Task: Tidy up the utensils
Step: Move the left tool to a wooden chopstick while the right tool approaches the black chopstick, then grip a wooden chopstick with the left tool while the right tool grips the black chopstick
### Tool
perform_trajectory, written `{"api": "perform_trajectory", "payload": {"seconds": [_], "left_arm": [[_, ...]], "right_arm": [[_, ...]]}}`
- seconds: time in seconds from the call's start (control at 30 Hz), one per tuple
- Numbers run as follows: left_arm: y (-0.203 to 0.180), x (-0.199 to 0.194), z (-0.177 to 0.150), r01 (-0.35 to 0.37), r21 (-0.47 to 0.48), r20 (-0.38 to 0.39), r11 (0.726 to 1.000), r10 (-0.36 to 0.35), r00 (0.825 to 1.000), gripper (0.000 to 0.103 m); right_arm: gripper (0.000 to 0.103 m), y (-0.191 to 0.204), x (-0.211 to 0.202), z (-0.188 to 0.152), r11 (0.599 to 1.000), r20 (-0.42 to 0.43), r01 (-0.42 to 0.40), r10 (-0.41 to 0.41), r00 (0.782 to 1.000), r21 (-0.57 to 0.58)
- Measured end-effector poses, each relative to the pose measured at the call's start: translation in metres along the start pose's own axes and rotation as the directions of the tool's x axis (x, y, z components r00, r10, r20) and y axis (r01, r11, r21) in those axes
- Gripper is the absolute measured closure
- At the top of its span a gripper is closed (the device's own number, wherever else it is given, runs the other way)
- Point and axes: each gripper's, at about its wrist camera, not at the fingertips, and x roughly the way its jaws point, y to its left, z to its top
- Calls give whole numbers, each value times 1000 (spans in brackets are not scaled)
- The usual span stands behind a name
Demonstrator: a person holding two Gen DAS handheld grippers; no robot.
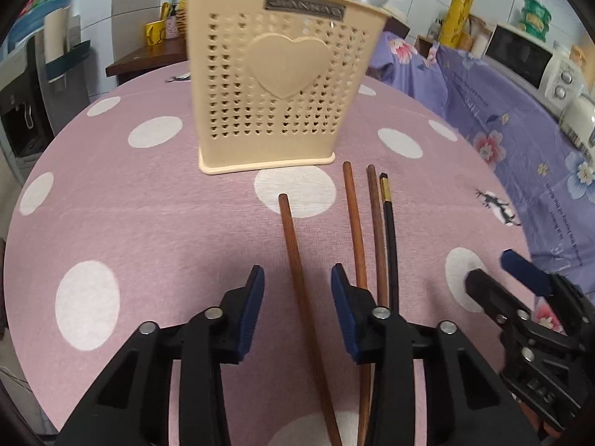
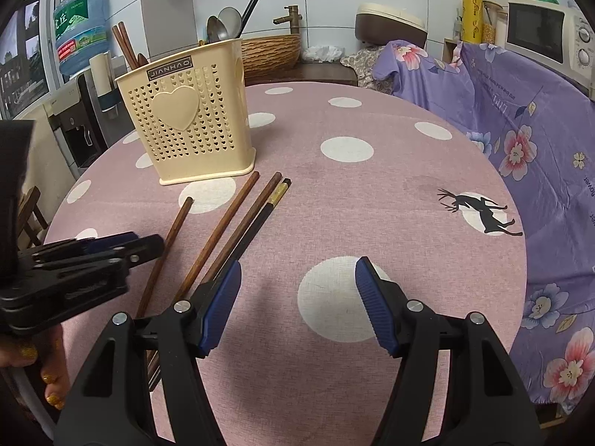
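Pink tablecloth [image 1: 148, 204]; chopsticks [image 1: 297, 260] partly hidden behind left gripper [image 1: 297, 297].

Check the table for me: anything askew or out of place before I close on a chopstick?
Nothing is spilled or damaged. Four chopsticks lie loose on the tablecloth before the cream holder: three brown, one black chopstick with a gold band, unpaired. The leftmost brown chopstick lies apart, between the left gripper fingers.
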Motion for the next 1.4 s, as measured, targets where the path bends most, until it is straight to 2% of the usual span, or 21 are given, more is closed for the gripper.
{"api": "perform_trajectory", "payload": {"seconds": [0.17,0.27,0.37,0.43,0.5,0.63,0.73,0.93,1.03,1.2,1.4], "left_arm": [[-4,14,5,-59,29,-6,998,59,998,84],[2,15,7,-72,12,-12,997,72,997,94],[10,15,10,-68,-3,-17,998,68,998,94],[14,15,10,-86,-7,-16,996,86,996,94],[19,15,11,-77,-19,-17,997,77,997,94],[19,14,11,-65,-21,-19,998,64,998,94],[18,13,10,-66,-15,-12,998,66,998,94],[20,14,10,-54,-16,-8,998,54,999,94],[20,14,10,-55,-12,-6,998,55,998,94],[17,15,12,-70,-4,-16,998,70,997,94],[15,21,20,-82,-11,-32,997,81,996,94]], "right_arm": [[39,-4,3,4,1000,-13,-9,9,1000,11],[39,-2,10,11,999,-28,-35,36,999,23],[39,3,24,19,997,-59,-58,61,996,41],[44,9,34,25,997,-81,-65,69,994,49],[46,15,46,32,998,-101,-46,51,994,49],[61,22,71,42,998,-148,15,-5,989,66],[66,23,87,45,996,-190,24,-7,982,87],[67,29,96,50,996,-193,58,-45,980,62],[74,28,102,55,995,-201,90,-80,976,39],[76,25,113,68,994,-219,95,-81,972,57],[87,31,121,73,989,-208,137,-125,970,48]]}}
